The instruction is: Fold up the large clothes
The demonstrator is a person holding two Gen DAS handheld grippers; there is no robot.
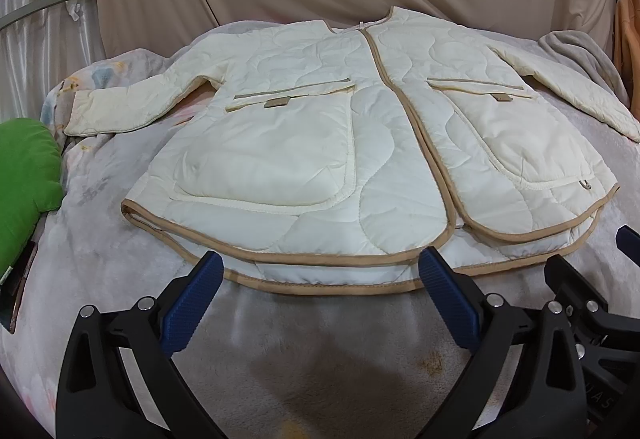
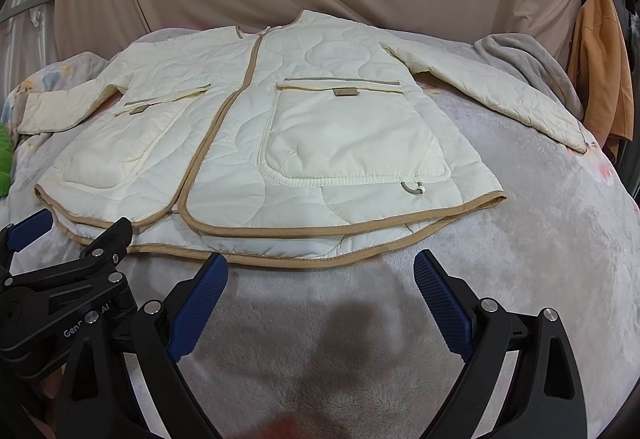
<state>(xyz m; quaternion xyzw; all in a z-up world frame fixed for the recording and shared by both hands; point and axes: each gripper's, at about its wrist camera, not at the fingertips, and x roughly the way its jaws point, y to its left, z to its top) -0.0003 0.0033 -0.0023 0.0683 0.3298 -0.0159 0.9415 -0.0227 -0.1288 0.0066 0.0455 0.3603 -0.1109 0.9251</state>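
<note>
Cream quilted jacket (image 1: 320,127), tan-bound, spread flat front-up on grey fleece blanket (image 2: 360,339), sleeves out, ready for folding; hem just ahead of both jaw sets. Left gripper (image 1: 320,295) and right gripper (image 2: 320,295): jaws apart, empty, poised side by side.

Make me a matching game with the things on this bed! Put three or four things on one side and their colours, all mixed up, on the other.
Things:
1. jacket
2. pillow
3. jacket's edge trim
4. hanging cloth

Colours:
A. orange
B. tan
C. cream
D. green

Pairs: 1-C, 2-D, 3-B, 4-A
</note>
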